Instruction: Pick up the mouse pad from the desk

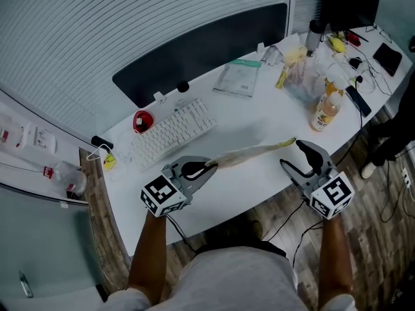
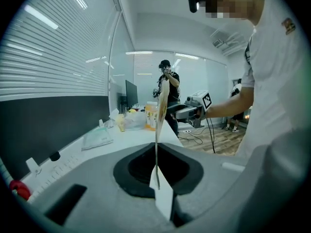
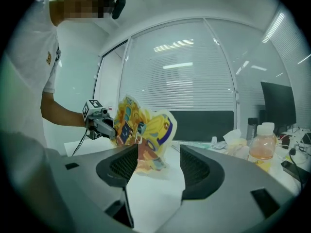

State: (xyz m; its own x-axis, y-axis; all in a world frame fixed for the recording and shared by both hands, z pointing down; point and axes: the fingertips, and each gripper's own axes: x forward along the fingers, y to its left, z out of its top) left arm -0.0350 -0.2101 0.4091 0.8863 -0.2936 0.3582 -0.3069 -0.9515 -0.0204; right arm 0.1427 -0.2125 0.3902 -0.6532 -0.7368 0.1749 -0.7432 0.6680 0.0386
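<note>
Mouse pad (image 1: 249, 153): thin, flexible sheet with bright cartoon print on one face. It is clamped edge-on in the closed jaws of the left gripper (image 1: 209, 168) and held clear of the desk. It runs in a shallow curve toward the right gripper (image 1: 293, 154), whose jaws stand apart with the pad's free end just ahead of them, not clamped. Below both grippers lies a smooth, white, curved desk (image 1: 259, 118). A white keyboard (image 1: 174, 131) lies beyond the left gripper, a bottle (image 1: 326, 109) of orange liquid beyond the right. Floor (image 1: 272, 203): wood planks. Slatted blinds (image 1: 97, 31) back the desk.
</note>
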